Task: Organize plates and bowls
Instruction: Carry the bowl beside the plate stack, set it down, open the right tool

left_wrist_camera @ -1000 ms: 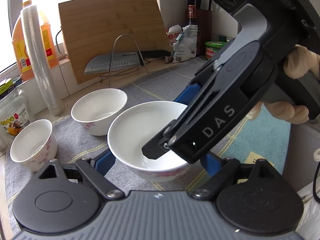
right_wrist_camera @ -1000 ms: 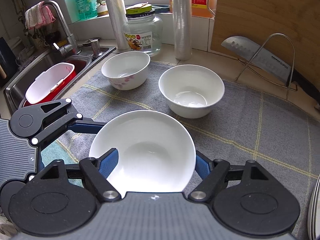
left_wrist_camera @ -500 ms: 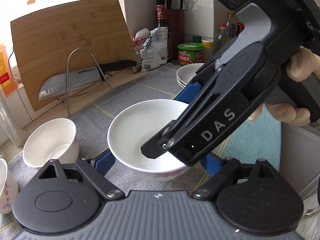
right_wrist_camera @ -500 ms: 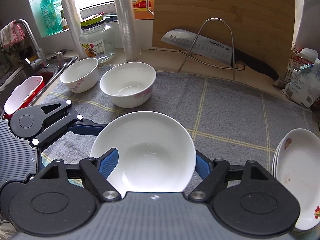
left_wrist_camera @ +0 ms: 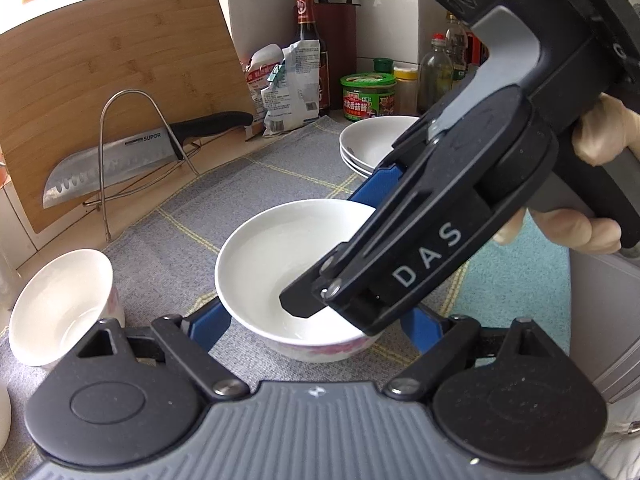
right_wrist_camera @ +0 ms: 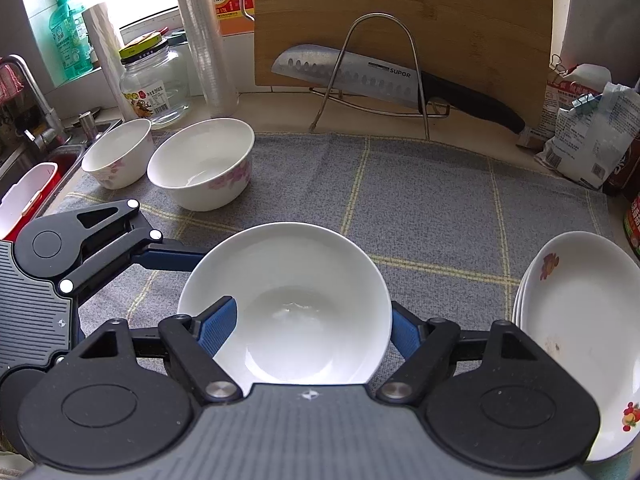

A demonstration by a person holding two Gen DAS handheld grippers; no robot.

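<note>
At the far left, the sink (right_wrist_camera: 28,152) has slid almost out of the right wrist view. The two smaller bowls, one (right_wrist_camera: 118,158) by the sink and its neighbour (right_wrist_camera: 204,164), now sit well to the left on the grey mat (right_wrist_camera: 420,208); a second ago they were straight ahead. Neither has shifted on the mat; it is the cameras that have swung right.

In the middle, the large white bowl (right_wrist_camera: 288,280) keeps the same place between the fingers as before. The left gripper (left_wrist_camera: 312,324) stands wide, with a blue pad against each side of the bowl's wall. The right gripper (right_wrist_camera: 311,330) clamps the same bowl across its rim from another angle. So the bowl is being carried by both, away from the small bowls.

On the right, a stack of plates (right_wrist_camera: 576,320) has come into view, close beside the held bowl. This suggests the bowl is bound for a spot next to that stack, though where it will be set down cannot be read yet.

Several things stay hidden. The right gripper's body covers the near rim of the bowl, and in the left wrist view that gripper crosses over the bowl's right half. Whether the bowl's foot is clear of the mat is hard to tell. The plate stack is cut off at the right edge, and its count is uncertain.
</note>
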